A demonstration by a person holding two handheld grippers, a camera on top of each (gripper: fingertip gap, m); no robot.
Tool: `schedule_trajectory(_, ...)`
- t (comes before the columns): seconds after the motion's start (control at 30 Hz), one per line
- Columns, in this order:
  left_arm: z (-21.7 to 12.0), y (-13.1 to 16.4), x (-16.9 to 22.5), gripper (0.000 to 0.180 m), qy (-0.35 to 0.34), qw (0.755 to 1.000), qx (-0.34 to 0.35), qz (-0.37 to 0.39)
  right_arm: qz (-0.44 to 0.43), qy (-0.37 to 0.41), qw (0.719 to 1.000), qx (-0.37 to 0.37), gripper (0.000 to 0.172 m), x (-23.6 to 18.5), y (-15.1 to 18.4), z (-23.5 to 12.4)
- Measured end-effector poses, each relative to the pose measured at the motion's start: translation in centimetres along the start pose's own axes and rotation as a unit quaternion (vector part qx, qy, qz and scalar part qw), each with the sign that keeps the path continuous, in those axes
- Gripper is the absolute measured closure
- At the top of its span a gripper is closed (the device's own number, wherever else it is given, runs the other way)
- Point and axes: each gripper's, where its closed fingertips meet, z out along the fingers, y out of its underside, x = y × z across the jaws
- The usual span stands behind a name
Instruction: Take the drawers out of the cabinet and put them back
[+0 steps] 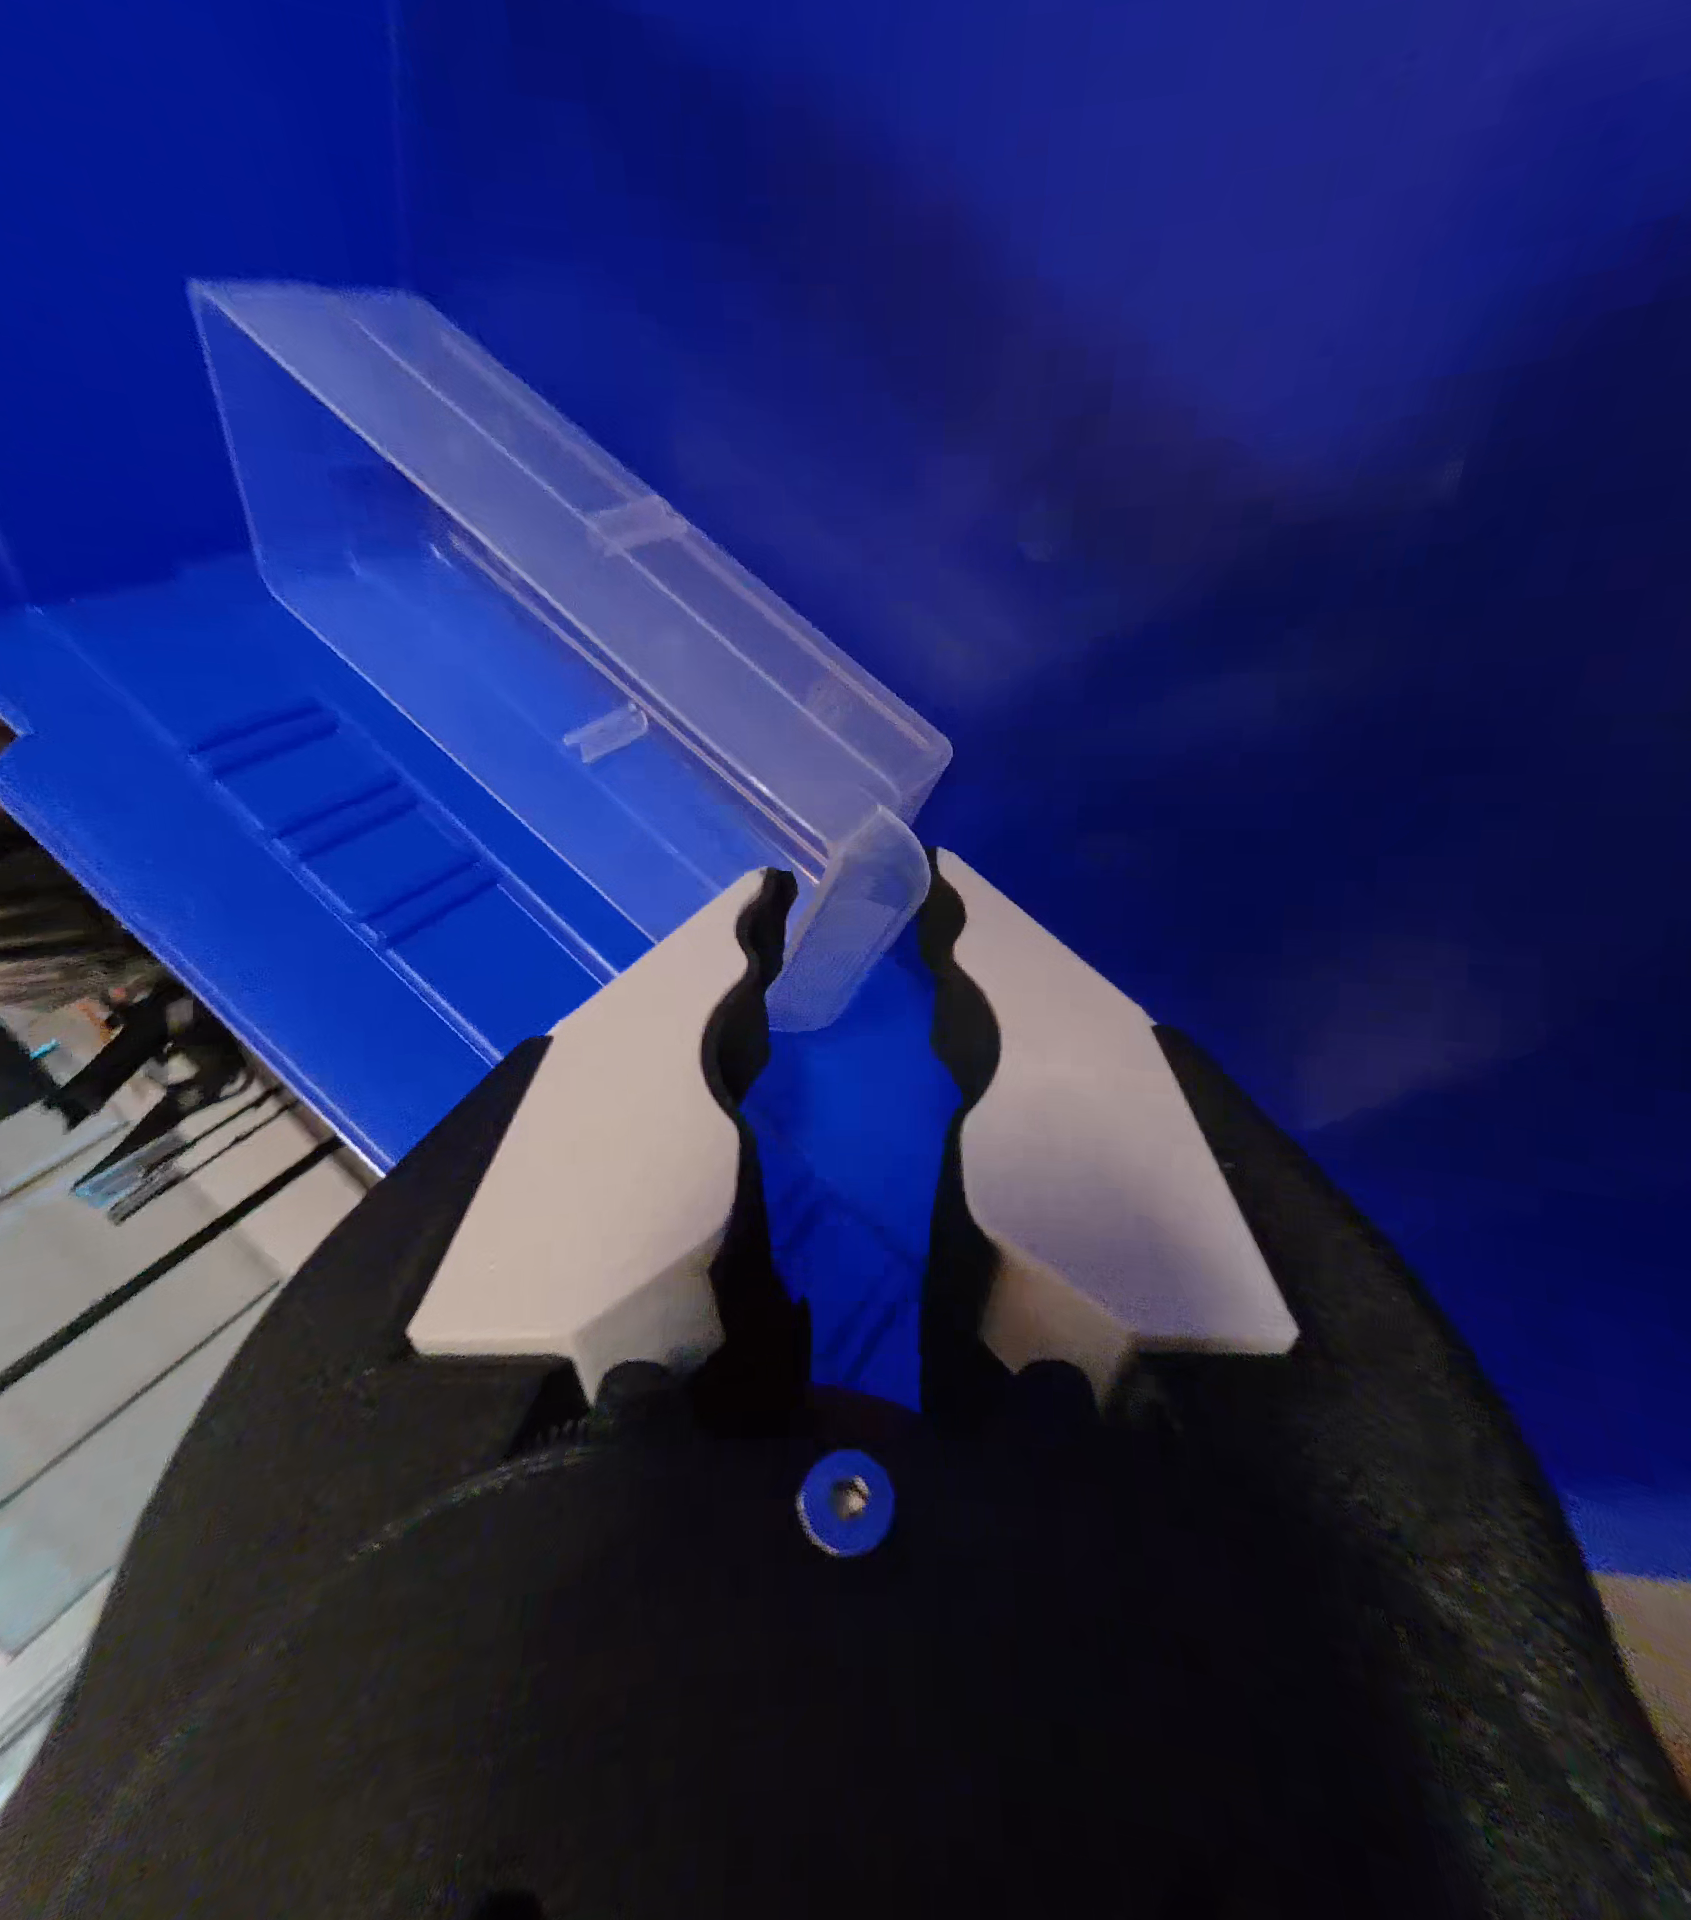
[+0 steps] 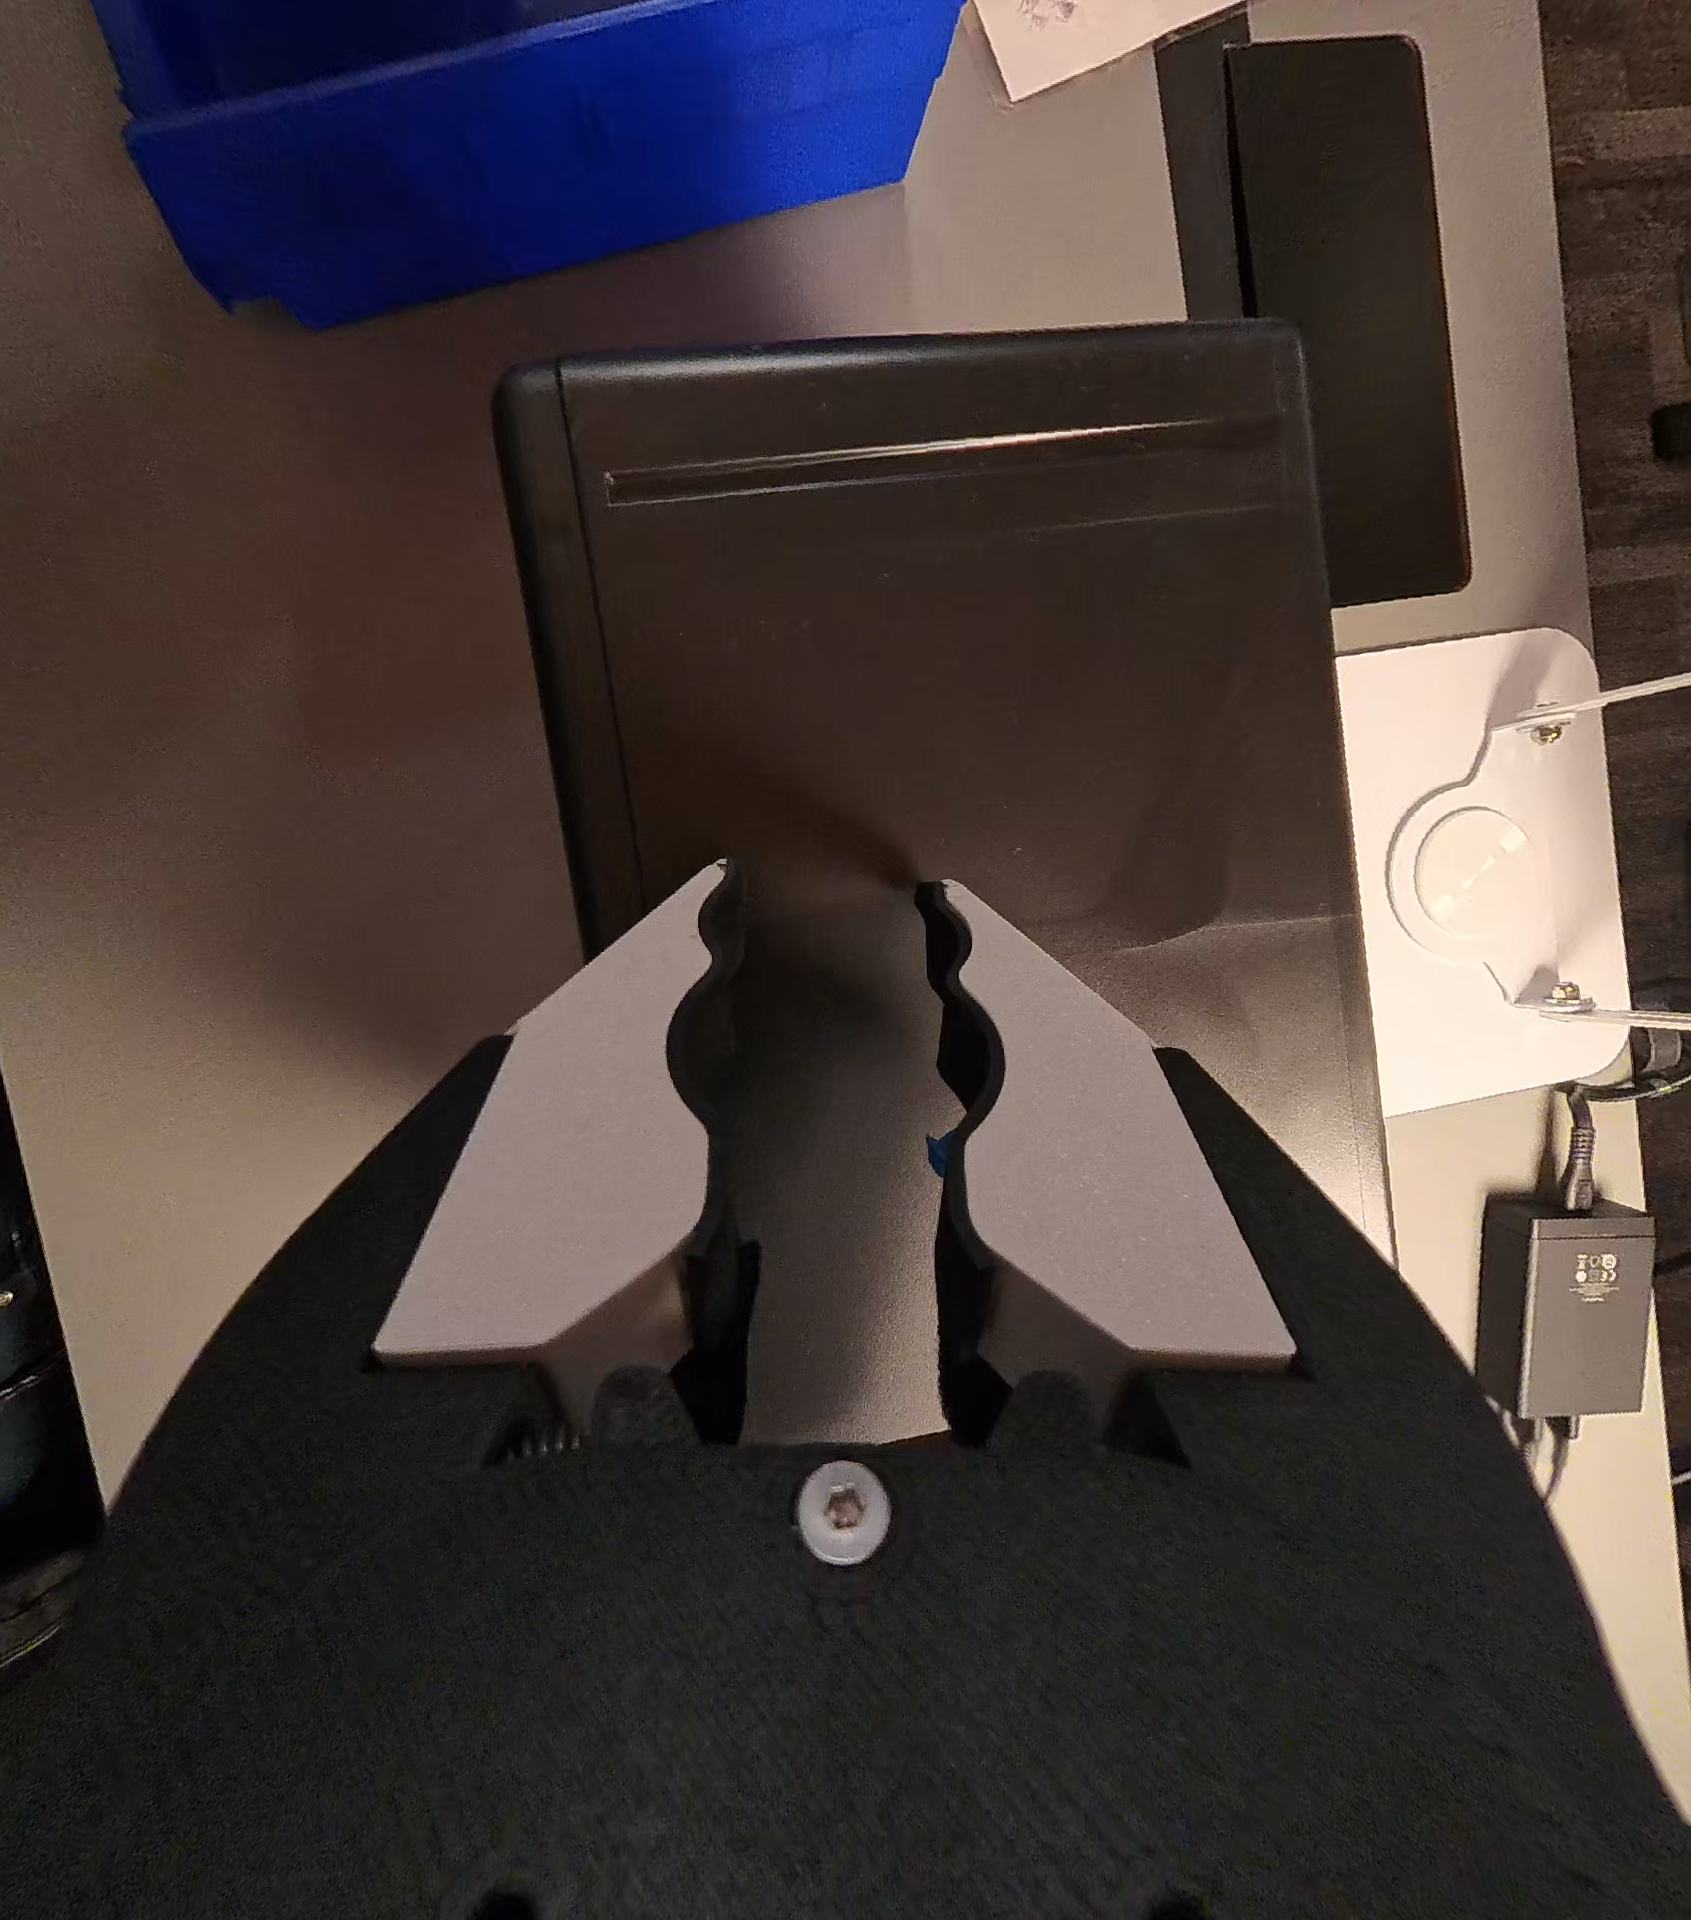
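left wrist view: the left gripper (image 1: pixel 851 894) holds a clear plastic drawer (image 1: pixel 467 540) by the pull tab (image 1: pixel 846 925) at its front end, both pads touching the tab's faces. the drawer hangs tilted inside a blue bin (image 1: pixel 1236 520), its far end up near the bin's back wall and its body above the ribbed floor (image 1: pixel 353 810). whether any part of it rests on the bin cannot be told. the grip is only on a thin, slick tab near the fingertips, so i judge the drawer could swing or slide out if the wrist twists, and it might catch on the bin wall.

right wrist view: the right gripper (image 2: pixel 830 883) has its fingers apart with nothing between them, pressing or hovering on top of the black cabinet (image 2: pixel 924 623), which stands on the desk (image 2: pixel 249 675) toward its right edge, the blue bin (image 2: pixel 529 166) by the far edge. if this gripper is not steadying the cabinet, pushing a drawer in could shove it toward the lamp base (image 2: pixel 1475 862).
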Motion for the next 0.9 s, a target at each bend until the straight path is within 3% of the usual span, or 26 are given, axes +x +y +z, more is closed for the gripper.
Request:
schedule_trajectory(0.07, -1.7, -1.3, 0.2, 0.153, 0.004, 0.999, 0.048, -0.010, 0.002, -0.001, 1.000, 0.001, 0.134, 0.0, 0.0, 0.0)
schedule_trajectory(0.17, -6.8, -3.2, -0.6, 0.161, -0.028, 0.993, 0.116, -0.011, 0.003, -0.003, 1.000, 0.002, 0.134, 0.0, 0.0, 0.0)
schedule_trajectory(0.33, -20.9, -6.4, 0.0, 0.161, -0.084, 0.966, 0.242, 0.028, 0.005, -0.008, 1.000, 0.002, 0.134, 0.0, 0.0, 0.0)
schedule_trajectory(0.43, -29.8, -9.2, 4.4, 0.161, -0.060, 0.938, 0.328, 0.096, 0.007, -0.010, 1.000, 0.002, 0.134, 0.0, 0.0, 0.1)
schedule_trajectory(0.57, -38.9, -13.4, 15.3, 0.162, 0.090, 0.860, 0.447, 0.229, 0.011, -0.009, 1.000, -0.001, 0.133, 0.1, 0.0, 0.1)
schedule_trajectory(0.63, -41.3, -15.5, 19.3, 0.162, 0.154, 0.826, 0.471, 0.270, 0.013, -0.007, 1.000, -0.003, 0.133, 0.1, 0.1, 0.0)
schedule_trajectory(0.7, -42.2, -18.3, 21.6, 0.162, 0.192, 0.813, 0.471, 0.282, 0.015, -0.003, 1.000, -0.005, 0.133, 0.1, 0.1, 0.0)
schedule_trajectory(0.8, -41.9, -22.5, 24.2, 0.162, 0.241, 0.809, 0.451, 0.289, 0.017, 0.002, 1.000, -0.006, 0.133, 0.1, 0.1, 0.0)
schedule_trajectory(0.9, -40.8, -26.1, 25.6, 0.162, 0.255, 0.822, 0.414, 0.295, 0.019, 0.003, 1.000, -0.004, 0.132, 0.1, 0.1, 0.0)
